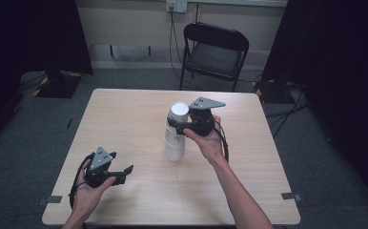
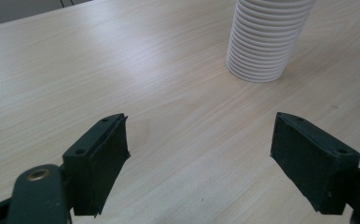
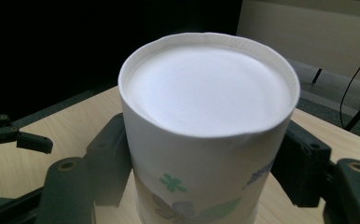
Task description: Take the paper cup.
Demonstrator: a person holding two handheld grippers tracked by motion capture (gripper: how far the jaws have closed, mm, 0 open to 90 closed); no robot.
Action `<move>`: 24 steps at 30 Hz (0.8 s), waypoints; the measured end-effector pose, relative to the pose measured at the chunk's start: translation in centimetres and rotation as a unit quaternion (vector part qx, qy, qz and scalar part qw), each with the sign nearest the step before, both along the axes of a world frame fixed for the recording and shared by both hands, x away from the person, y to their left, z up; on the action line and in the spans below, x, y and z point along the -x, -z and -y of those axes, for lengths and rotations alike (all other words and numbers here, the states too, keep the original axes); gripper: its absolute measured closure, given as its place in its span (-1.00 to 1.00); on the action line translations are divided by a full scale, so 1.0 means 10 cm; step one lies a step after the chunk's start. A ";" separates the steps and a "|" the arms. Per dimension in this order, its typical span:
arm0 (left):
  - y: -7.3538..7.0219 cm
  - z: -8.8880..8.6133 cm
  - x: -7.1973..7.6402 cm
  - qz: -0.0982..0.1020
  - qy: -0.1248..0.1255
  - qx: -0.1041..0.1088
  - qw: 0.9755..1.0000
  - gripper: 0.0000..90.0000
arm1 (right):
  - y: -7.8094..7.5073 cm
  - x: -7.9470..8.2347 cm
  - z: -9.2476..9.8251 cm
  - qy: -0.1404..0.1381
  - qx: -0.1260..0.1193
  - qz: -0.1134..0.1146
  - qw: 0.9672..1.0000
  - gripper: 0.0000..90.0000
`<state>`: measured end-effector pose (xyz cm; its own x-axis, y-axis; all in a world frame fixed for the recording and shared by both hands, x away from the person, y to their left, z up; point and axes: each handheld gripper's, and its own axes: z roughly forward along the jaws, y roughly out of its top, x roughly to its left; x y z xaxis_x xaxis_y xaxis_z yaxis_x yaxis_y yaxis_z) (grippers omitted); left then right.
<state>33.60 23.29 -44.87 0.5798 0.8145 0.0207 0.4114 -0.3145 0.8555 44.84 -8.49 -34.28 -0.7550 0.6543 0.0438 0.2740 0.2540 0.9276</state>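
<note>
A tall stack of white paper cups (image 1: 174, 145) stands upside down near the middle of the table; its ribbed lower part appears in the left gripper view (image 2: 262, 42). The top cup (image 1: 178, 110), base up and slightly tilted, sits between the jaws of my right gripper (image 1: 176, 124). Up close this cup (image 3: 206, 140) has a small floral print, and both pads press its sides, so my right gripper (image 3: 201, 177) is shut on it. Whether it is free of the stack I cannot tell. My left gripper (image 1: 125, 171) rests open near the table's front left, its jaws (image 2: 199, 158) wide apart over bare wood.
The light wooden table (image 1: 125, 114) stands on grey carpet. A black folding chair (image 1: 214, 52) is beyond its far edge, with dark curtains on both sides and cables on the floor. My left gripper (image 3: 10, 135) shows small at the left of the right gripper view.
</note>
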 end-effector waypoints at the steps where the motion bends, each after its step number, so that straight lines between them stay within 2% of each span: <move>1: 0.00 0.01 0.00 0.004 0.002 -0.005 1.000 -0.59 | -0.01 0.00 0.00 0.000 0.000 0.001 1.000 -0.34; 4: 0.00 0.03 0.00 -0.003 0.009 0.002 1.000 -0.61 | -0.05 0.01 0.00 -0.002 -0.001 0.002 1.000 -0.35; 11: 0.01 0.05 -0.01 0.006 0.011 -0.004 1.000 -0.64 | -0.13 0.06 0.03 -0.004 -0.003 0.006 1.000 -0.34; 15: 0.01 0.05 -0.01 0.005 0.010 0.002 1.000 -0.63 | -0.19 0.11 0.11 -0.002 -0.013 0.008 1.000 -0.35; 17: 0.01 0.06 -0.01 0.011 0.015 0.000 1.000 -0.65 | -0.22 0.14 0.17 0.000 -0.019 0.011 1.000 -0.35; 20: 0.01 0.10 -0.01 0.020 0.021 -0.002 1.000 -0.65 | -0.24 0.18 0.25 0.004 -0.019 0.012 1.000 -0.34; 24: -0.01 0.14 -0.01 0.018 0.019 -0.009 1.000 -0.63 | -0.23 0.28 0.34 0.002 -0.016 0.017 1.000 -0.35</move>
